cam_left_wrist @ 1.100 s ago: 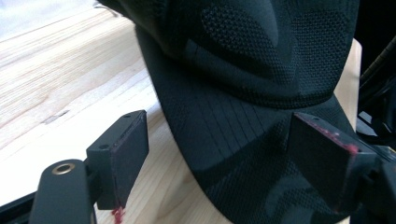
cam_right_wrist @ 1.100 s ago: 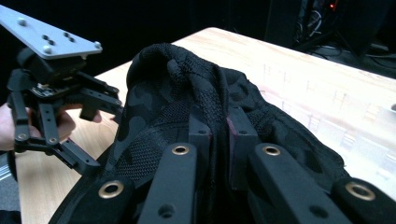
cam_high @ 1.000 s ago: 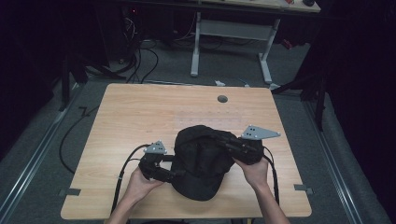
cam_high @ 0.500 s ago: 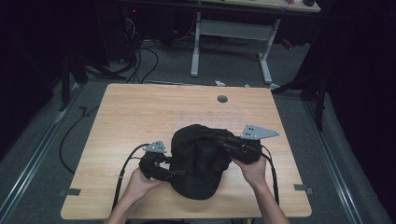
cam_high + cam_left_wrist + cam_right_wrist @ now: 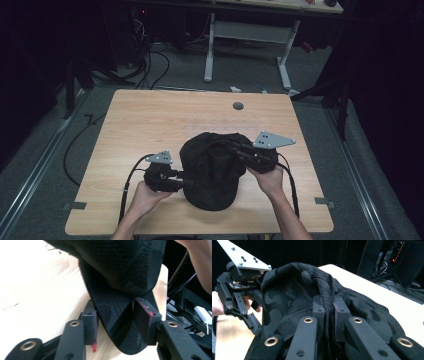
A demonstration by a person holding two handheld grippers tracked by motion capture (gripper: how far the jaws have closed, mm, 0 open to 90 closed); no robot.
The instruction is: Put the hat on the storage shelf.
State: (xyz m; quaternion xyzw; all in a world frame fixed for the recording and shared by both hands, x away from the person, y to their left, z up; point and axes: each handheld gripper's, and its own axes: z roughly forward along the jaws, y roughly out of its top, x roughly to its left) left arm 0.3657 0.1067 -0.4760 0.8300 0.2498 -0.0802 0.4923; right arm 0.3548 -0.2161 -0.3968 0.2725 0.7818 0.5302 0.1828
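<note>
High view: black cap (image 5: 212, 170) pinched between left gripper (image 5: 186, 183) and right gripper (image 5: 235, 148).

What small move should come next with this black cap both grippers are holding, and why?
Probably lift both grippers together a little. The left gripper is shut on the black cap near its edge, and the right gripper pinches a fold of its mesh. The cap lies slumped on the wooden table, so an even lift should let it hang free between them.
</note>
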